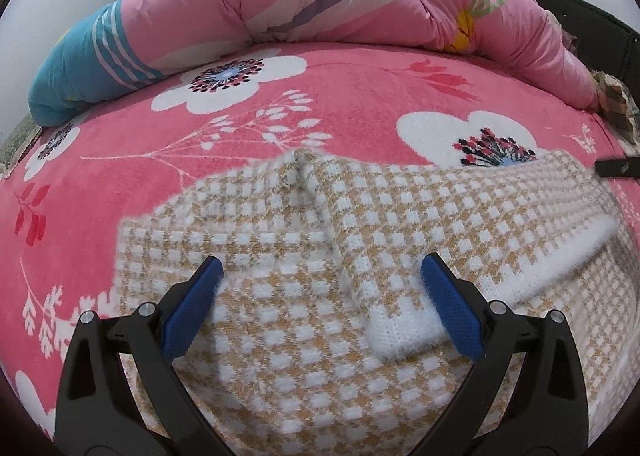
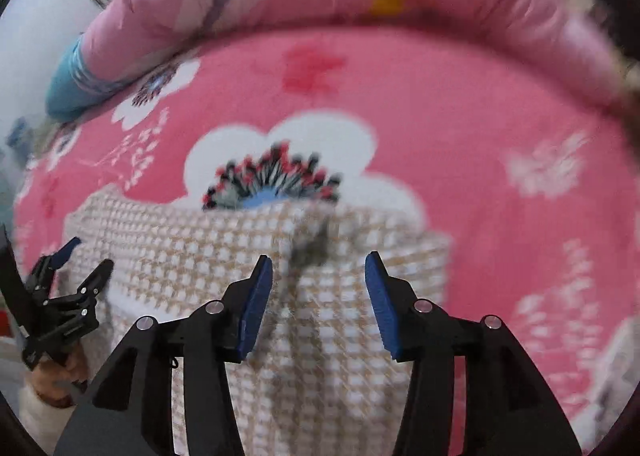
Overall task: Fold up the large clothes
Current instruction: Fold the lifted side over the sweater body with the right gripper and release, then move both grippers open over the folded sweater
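The checked sweater [image 1: 304, 296] is spread in the lower half of the left wrist frame, on the pink flowered blanket [image 1: 352, 96]. A sleeve with a white cuff [image 1: 400, 332] is laid across it at lower center. The left gripper [image 1: 320, 276] is held wide open above the knit and nothing is gripped. The right gripper [image 2: 319, 272] is also open and empty. For a neat fold, an edge probably should be pinched through both layers and carried over flat. No containers are seen.
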Available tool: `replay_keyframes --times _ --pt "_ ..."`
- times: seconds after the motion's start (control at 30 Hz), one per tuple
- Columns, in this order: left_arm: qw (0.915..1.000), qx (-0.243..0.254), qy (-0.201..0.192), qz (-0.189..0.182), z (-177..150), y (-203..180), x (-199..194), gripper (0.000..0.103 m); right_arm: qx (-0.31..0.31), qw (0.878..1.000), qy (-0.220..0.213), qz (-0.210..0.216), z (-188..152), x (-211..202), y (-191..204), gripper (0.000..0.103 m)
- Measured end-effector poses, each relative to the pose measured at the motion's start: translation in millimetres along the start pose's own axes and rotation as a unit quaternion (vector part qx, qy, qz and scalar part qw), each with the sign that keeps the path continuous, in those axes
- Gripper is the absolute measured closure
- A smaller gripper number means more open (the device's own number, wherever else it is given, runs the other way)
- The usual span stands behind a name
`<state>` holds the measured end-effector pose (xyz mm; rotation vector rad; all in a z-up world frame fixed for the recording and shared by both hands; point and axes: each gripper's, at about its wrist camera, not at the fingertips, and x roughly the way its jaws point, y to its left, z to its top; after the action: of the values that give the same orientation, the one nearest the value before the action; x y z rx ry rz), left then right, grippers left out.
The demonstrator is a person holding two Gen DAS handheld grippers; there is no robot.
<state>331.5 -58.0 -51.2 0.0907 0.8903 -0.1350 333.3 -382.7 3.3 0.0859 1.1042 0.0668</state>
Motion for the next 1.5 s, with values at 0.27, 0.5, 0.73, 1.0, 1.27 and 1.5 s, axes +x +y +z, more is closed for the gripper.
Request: replay_keyframes --times 0.27,0.5,0.73,1.0,1.27,1.5 --pt "1.0000 0.000 0.003 -0.003 0 0 1 0.007 -0.126 0.990 0.014 0.062 -21 41 82 0.056" --pt "1.0000 0.002 -0.001 -0.002 0 1 -2 0.007 -0.059 0.995 0.024 0.074 -48 12 33 0.061" --pt "0.9999 -0.008 -0.005 0.010 -9 1 -50 0.007 -0.045 0.995 -0.027 0.079 -82 -63 41 0.042" --pt "0.9989 0.006 -0.026 0.040 -62 5 -134 0.007 -0.090 0.989 -0.038 0.114 -150 -95 94 0.023" --pt "0.9984 -0.005 -0.035 0.044 -121 14 -177 0.007 -0.111 0.988 -0.019 0.102 -204 -86 127 0.021" --pt "0.9983 -0.012 -0.037 0.042 -161 25 -185 0.007 -0.127 0.990 0.011 0.054 -230 -48 133 0.017"
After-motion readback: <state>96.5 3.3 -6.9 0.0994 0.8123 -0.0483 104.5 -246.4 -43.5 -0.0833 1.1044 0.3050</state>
